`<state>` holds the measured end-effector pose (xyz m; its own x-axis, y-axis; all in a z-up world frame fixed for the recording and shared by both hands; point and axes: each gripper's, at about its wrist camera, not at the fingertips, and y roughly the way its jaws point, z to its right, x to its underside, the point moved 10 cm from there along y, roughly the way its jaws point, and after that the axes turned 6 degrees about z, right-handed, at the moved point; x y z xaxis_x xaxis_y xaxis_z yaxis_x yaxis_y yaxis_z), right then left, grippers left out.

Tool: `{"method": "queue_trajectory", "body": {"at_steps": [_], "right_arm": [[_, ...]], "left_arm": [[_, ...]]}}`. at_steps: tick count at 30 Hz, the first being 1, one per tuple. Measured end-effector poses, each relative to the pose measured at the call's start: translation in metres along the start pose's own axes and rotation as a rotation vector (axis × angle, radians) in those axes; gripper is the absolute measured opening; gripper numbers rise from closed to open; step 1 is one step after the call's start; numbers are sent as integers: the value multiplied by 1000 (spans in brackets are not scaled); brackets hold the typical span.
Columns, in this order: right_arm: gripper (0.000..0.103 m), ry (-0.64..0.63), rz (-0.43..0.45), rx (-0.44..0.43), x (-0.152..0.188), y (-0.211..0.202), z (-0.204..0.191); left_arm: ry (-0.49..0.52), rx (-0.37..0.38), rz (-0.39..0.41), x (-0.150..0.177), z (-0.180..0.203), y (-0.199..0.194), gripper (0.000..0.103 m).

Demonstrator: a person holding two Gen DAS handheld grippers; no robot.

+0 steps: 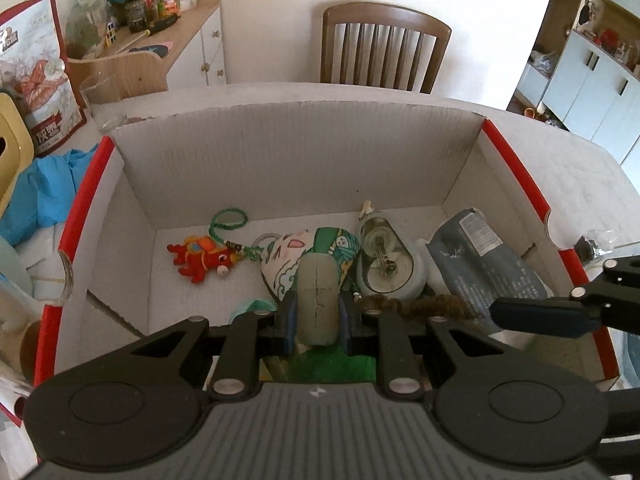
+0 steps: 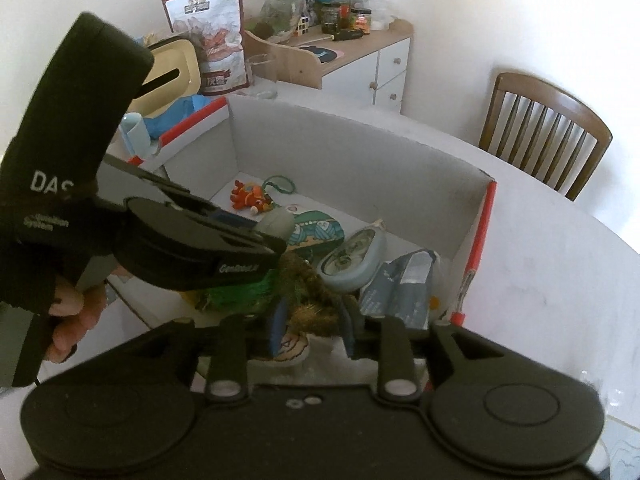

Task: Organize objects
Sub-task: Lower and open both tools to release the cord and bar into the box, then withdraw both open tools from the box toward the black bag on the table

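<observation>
Hidden, cropped and blurred parts around the white cardboard box [image 1: 304,160]

In the left wrist view, the green fringed item [image 1: 332,366] at lower centre is mostly covered by the left claw [image 1: 318,312]. In the right wrist view, the brown fuzzy braided rope [image 2: 310,300] at the right claw [image 2: 312,326] is blurred. The printed snack bag [image 1: 36,76] is cut by the left edge, its print unreadable.

Plain white walls [image 1: 272,20] fill the top of the frame, with a wooden slat-back chair [image 1: 384,48] at upper centre behind the pale bench [image 1: 560,152]. A wood-topped white cabinet [image 1: 200,40] stands upper left, and white cupboards [image 1: 592,80] show at far right in daylight.
</observation>
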<state>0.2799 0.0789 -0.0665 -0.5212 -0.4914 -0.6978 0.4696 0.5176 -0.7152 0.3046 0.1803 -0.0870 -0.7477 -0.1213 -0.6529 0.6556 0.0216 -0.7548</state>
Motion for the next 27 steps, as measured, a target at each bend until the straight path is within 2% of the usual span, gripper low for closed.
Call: {"method": "queue_trajectory", "body": {"at_steps": [5,14,17,19,23,27], "right_arm": [[40,21,31,-12,-4,-12,0],[42,43,67,-11,-5,-31,6],[43,54,79,-10,-4,-39,10],[43,62,88,-10,-3,-46,13],[47,79,111,-7,-1,-60,21],[59,107,135,5,3,-73,33]], "left_arm": [[0,1,-1,1,1,-2,22],[9,-1,22,-2,8,-12,30],[11,1,36,-2,10,-18,43],[11,-3,56,-3,12,-24,59],[-1,7,72,-5,18,-34,60],[11,11,85,-4,29,-45,60]]}}
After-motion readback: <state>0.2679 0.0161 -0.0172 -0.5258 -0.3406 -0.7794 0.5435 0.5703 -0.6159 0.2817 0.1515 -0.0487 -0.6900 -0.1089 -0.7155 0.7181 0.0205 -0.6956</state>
